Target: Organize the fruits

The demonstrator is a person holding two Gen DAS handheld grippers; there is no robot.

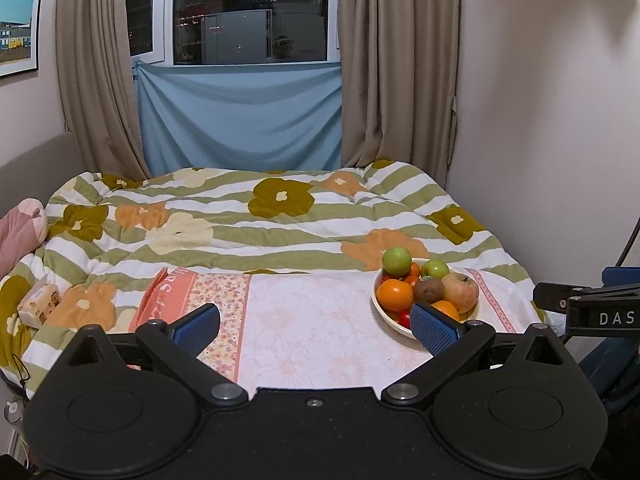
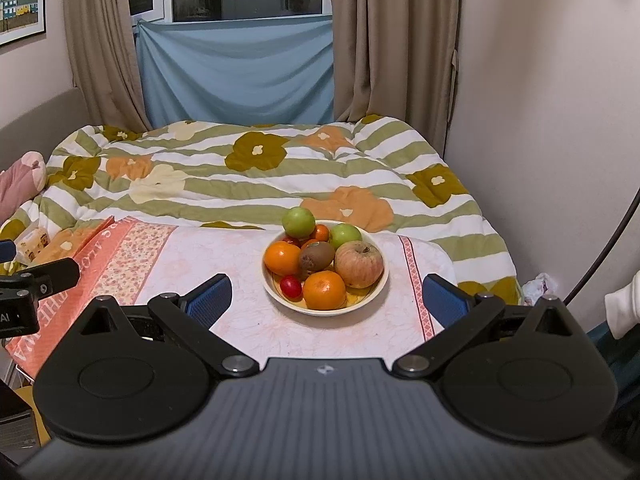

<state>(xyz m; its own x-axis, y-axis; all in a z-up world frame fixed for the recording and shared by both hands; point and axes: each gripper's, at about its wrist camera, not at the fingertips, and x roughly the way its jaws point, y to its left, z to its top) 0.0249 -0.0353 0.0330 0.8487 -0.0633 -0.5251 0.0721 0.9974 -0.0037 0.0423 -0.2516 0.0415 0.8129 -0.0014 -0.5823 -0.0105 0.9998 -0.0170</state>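
Observation:
A cream bowl (image 2: 378,280) heaped with fruit stands on a pale floral cloth (image 2: 248,320) on the bed. It holds a reddish apple (image 2: 359,264), a kiwi (image 2: 317,257), two oranges (image 2: 324,290), two green apples (image 2: 298,222) and a small red fruit (image 2: 291,287). My right gripper (image 2: 326,298) is open and held just in front of the bowl, nothing between its fingers. In the left wrist view the bowl (image 1: 474,312) sits to the right, partly behind the right pad. My left gripper (image 1: 316,326) is open over bare cloth.
A striped flowered quilt (image 2: 256,176) covers the bed up to the curtains (image 2: 384,40) and the right wall. A tissue pack (image 1: 40,300) and a pink cushion (image 1: 18,232) lie at the left. The other gripper's body (image 1: 592,308) juts in at the right edge.

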